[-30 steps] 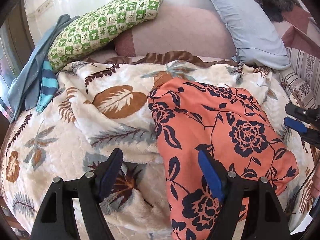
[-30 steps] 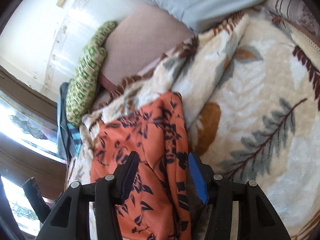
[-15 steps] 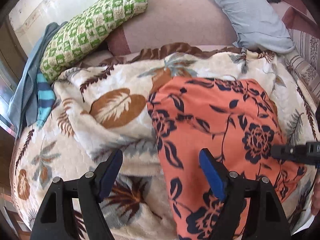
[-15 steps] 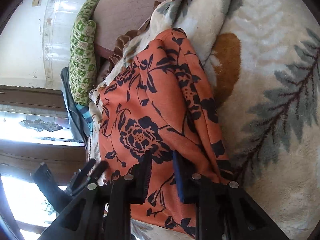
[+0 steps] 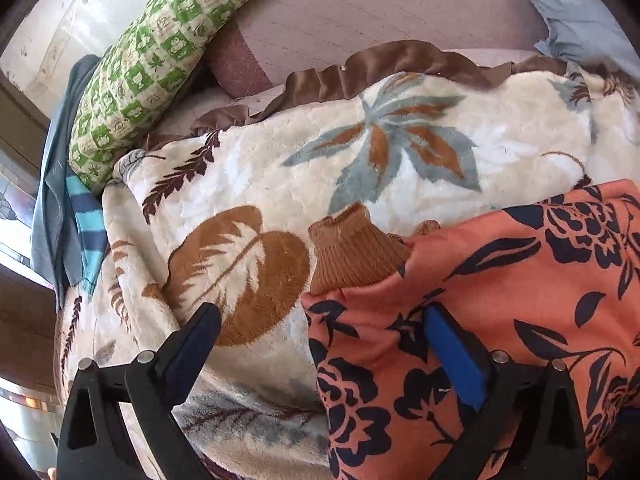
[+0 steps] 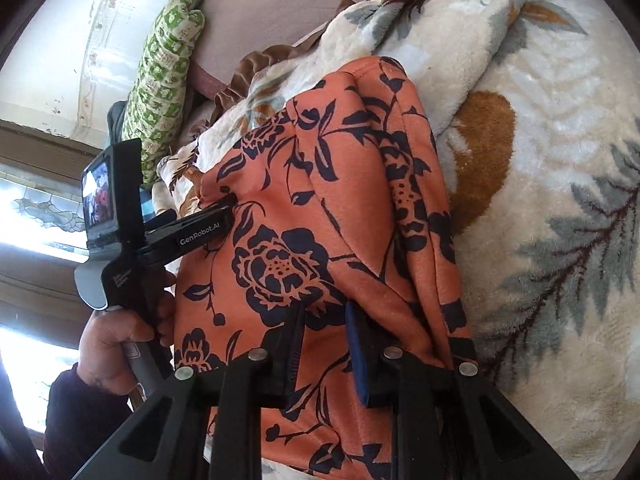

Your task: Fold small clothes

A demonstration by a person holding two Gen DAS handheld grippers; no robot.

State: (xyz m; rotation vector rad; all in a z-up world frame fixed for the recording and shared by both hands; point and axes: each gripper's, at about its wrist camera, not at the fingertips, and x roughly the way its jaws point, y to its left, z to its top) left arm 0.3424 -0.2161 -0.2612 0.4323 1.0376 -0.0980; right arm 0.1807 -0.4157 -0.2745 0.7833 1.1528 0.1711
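An orange garment with dark blue flowers lies on the leaf-patterned blanket, its brown ribbed cuff sticking out at the upper left corner. My left gripper hovers low over that corner, its jaws opening wide. The garment's left edge runs between them, and the blue pad rests over the cloth without pinching. In the right wrist view the garment is folded lengthwise, and my right gripper is shut on a bunch of its near end. The left gripper shows there at the garment's left side.
A green checked pillow, a pink cushion and a pale blue pillow line the back. Blue and striped clothes hang at the blanket's left edge. A hand holds the left gripper's handle by a window.
My left gripper has come in lower and closer over the garment's cuffed corner, with its jaws spread wider. My right gripper dropped onto the garment's near end and closed on the cloth.
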